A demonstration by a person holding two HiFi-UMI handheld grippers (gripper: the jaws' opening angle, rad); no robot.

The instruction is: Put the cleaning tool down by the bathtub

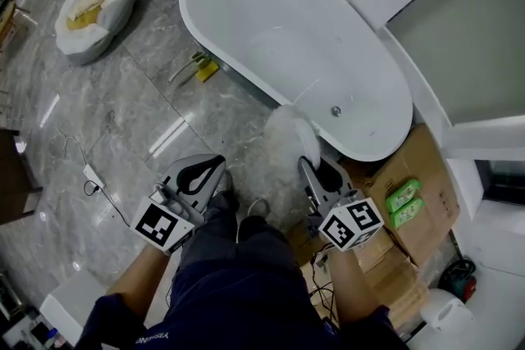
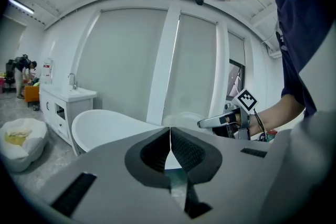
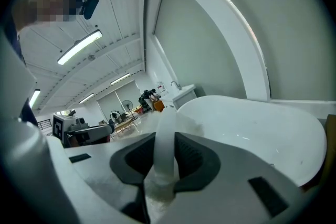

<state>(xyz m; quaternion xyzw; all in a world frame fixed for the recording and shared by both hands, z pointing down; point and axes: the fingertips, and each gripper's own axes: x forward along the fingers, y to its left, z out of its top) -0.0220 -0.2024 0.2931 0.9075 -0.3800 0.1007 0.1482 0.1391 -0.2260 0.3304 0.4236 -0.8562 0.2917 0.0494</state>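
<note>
Gripped the cleaning tool (image 1: 289, 129) in the right gripper (image 1: 304, 164), low and just right of centre in the head view. Clamped those jaws partway shut on its flat white handle (image 3: 164, 139), with a ribbed pad against each side in the right gripper view. Showed the handle rising straight out from between the jaws toward a pale fluffy end, blurred in both views. Held that fluffy end just beside the near outer wall of the white bathtub (image 1: 279, 37), over the grey marble floor (image 1: 123, 119); could not tell whether it touched either. Held the left gripper (image 1: 218, 163) low and left of centre, apart from the tool, its jaws pressed together pad to pad. Left a white bag (image 1: 94, 8) at upper left and a cardboard box (image 1: 426, 176) with green packets (image 1: 404, 201) at right, by the tub's near end.
</note>
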